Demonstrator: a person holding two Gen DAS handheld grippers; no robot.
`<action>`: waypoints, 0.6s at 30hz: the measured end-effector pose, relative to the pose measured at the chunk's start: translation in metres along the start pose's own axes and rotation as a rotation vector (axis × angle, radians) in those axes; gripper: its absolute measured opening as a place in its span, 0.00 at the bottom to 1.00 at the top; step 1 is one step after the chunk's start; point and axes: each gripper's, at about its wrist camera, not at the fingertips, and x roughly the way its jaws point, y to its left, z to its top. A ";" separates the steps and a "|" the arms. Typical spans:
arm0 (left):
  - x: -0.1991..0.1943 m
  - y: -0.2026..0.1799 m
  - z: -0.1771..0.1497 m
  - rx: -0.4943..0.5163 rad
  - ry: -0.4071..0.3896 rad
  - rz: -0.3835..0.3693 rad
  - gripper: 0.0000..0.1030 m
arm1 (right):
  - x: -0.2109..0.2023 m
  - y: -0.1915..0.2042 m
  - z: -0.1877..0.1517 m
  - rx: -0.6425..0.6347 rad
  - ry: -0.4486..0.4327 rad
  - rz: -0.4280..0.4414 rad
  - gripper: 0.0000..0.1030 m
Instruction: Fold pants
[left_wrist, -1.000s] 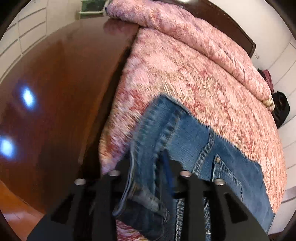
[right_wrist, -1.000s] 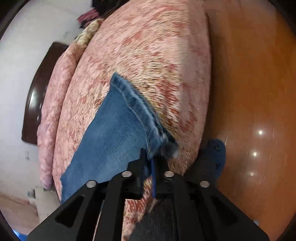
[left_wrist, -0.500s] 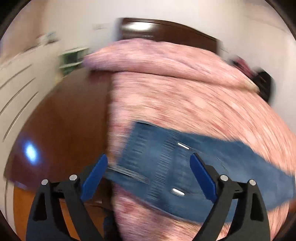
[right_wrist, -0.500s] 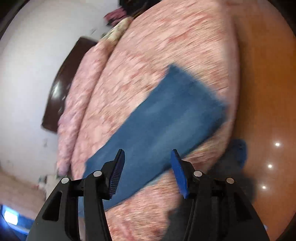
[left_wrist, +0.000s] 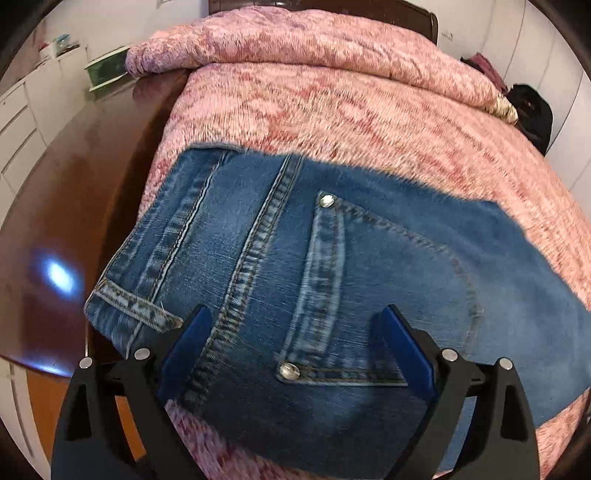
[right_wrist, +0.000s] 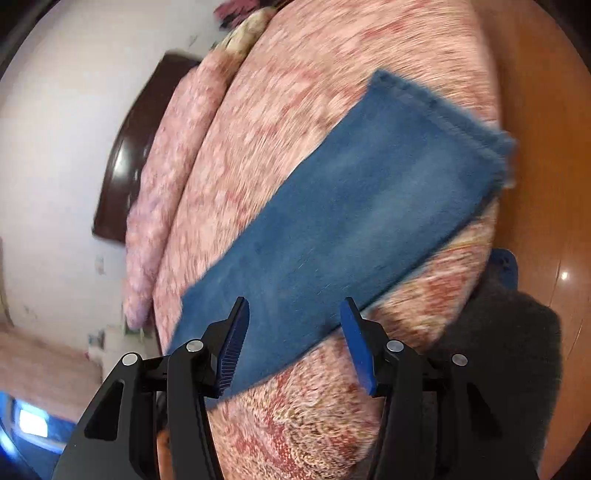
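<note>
Jeans laid flat on pink bedspread, waistband at 9 o'clock in left view, hems at 1 o'clock in right view. Judged heavy, soft, non-slip, not fragile; take hold at waistband and hems. Left gripper just opened wide, holding nothing. Right gripper just opened about halfway, empty, above leg.

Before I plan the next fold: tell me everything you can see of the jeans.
The jeans are blue denim, already folded lengthwise into one long strip, lying flat on the pink bedspread near the bed's edge. The left view shows the seat end: waistband, pale stitched seams, a back pocket with two metal rivets. The right view shows the hem end. Neither gripper's pads press on them.
</note>
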 end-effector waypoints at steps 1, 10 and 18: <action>-0.006 -0.001 -0.004 0.006 -0.007 0.007 0.89 | -0.010 -0.010 0.003 0.024 -0.027 0.005 0.49; -0.045 -0.113 -0.023 0.171 -0.005 -0.212 0.91 | -0.052 -0.084 0.017 0.296 -0.222 -0.002 0.63; -0.015 -0.181 -0.055 0.307 0.121 -0.229 0.91 | -0.039 -0.137 0.032 0.515 -0.249 0.117 0.63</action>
